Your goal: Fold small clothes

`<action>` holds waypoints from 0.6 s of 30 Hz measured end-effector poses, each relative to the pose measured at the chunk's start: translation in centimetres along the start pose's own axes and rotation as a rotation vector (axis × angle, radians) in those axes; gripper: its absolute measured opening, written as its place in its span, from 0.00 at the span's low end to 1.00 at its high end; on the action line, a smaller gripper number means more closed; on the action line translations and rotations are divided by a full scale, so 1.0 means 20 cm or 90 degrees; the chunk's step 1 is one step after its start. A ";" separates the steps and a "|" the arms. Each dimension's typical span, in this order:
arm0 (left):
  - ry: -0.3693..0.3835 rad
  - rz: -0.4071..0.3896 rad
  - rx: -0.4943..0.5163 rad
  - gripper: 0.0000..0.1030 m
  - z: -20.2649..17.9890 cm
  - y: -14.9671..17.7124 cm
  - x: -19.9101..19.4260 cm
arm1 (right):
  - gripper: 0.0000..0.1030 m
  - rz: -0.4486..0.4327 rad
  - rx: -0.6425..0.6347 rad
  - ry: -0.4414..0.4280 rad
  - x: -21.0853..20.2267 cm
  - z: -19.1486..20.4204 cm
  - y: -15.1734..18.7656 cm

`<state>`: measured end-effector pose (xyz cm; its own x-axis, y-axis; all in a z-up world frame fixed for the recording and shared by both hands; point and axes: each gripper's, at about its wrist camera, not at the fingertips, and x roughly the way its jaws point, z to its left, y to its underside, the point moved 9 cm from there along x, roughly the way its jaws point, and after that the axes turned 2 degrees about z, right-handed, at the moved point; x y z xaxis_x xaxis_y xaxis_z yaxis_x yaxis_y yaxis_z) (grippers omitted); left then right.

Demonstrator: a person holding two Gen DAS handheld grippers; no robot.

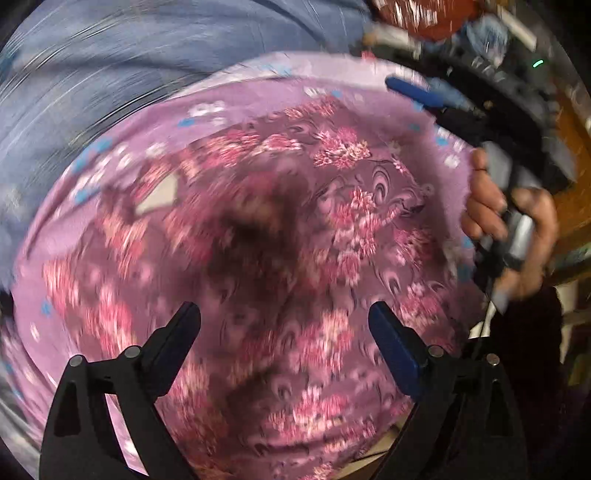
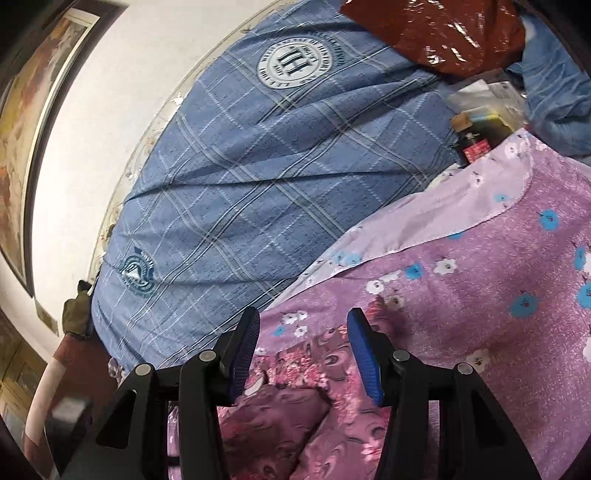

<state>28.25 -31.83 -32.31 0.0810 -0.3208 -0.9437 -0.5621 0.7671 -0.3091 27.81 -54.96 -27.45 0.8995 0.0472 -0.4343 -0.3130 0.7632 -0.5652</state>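
A dark maroon garment with pink flowers [image 1: 295, 229] lies spread on a lilac flowered cloth [image 1: 258, 96]. My left gripper [image 1: 284, 321] is open just above the garment, holding nothing. The left wrist view is motion-blurred. In the right wrist view, my right gripper [image 2: 303, 325] is open over a folded edge of the maroon garment [image 2: 291, 402], where it meets the lilac cloth [image 2: 480, 288]. The right gripper with its blue pads [image 1: 413, 92] and the hand holding it [image 1: 487, 206] show at the right in the left wrist view.
A blue checked bedsheet with round emblems [image 2: 258, 177] covers the bed beyond the lilac cloth. A red shiny bag [image 2: 443, 33], small boxes [image 2: 480, 125] and blue fabric [image 2: 554, 92] lie at the far right. A white wall and framed picture [image 2: 29, 122] are to the left.
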 end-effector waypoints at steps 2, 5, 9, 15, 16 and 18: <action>0.009 -0.064 -0.070 0.90 0.16 0.10 -0.13 | 0.50 0.020 -0.013 -0.014 0.02 0.05 0.03; -0.009 -0.157 -0.228 0.90 0.52 0.23 -0.29 | 0.50 0.065 -0.056 -0.042 0.06 0.18 0.12; -0.108 -0.209 -0.399 0.90 0.95 0.34 -0.30 | 0.61 0.111 -0.157 -0.043 0.13 0.42 0.30; -0.039 -0.154 -0.468 0.90 1.03 0.37 0.02 | 0.65 0.179 -0.326 0.053 0.35 0.62 0.62; -0.037 -0.144 -0.474 0.90 1.03 0.37 0.06 | 0.65 0.190 -0.344 0.074 0.38 0.62 0.66; -0.022 -0.124 -0.487 0.90 1.05 0.36 0.16 | 0.65 0.213 -0.376 0.134 0.47 0.59 0.73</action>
<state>41.74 -15.61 -40.13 0.2548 -0.3839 -0.8875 -0.9440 0.1003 -0.3144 35.38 -35.72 -31.47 0.6673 0.0474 -0.7433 -0.7285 0.2491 -0.6382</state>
